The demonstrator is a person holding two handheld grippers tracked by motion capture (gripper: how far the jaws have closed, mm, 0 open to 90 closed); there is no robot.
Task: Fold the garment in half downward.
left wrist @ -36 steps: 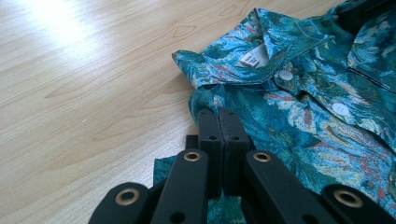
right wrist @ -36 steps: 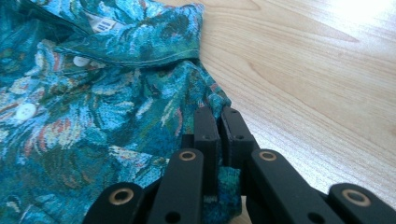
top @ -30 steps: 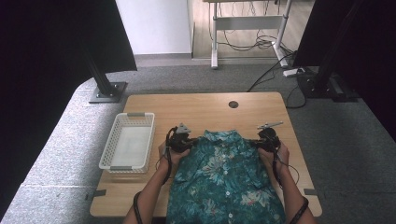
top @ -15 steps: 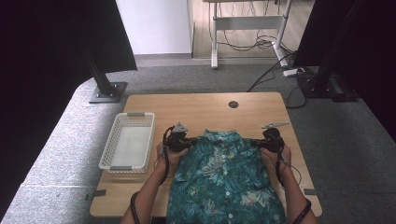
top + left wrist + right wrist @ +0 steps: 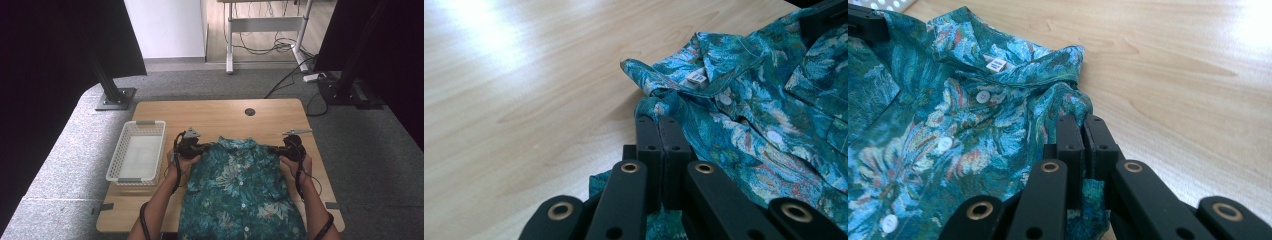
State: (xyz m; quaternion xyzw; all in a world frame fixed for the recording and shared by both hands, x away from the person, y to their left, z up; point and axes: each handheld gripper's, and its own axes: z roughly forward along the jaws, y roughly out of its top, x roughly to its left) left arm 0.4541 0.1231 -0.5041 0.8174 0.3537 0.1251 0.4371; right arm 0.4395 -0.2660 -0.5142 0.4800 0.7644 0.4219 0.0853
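Near edge of the worktop: the person's forearms enter from below, one hand on each gripper; between them the teal floral shirt lies front-up and buttoned, its hem hanging over the near edge, its collar pointing away from the person. Left gripper: jaws fully closed, pinching a fold of cloth at the shirt's left shoulder just beside the collar, as the left gripper view confirms; right gripper: jaws likewise closed on the matching fold at the right shoulder; the size label sits inside the collar between the two grips. Step in hand, as judged: holding the garment by both shoulders to spread or shift it on the worktop. To do it well: keep both pinches firm and level with each other; move the two hands together, so that the shoulder line stays straight and the button placket does not skew; pull outward gently to draw out creases, since thin cloth may slip from narrow jaws; lift only enough to free the cloth from the wood. Middle distance, to the left: a white mesh basket, apart from the shirt. Far side: a round cable port in the bare wood.
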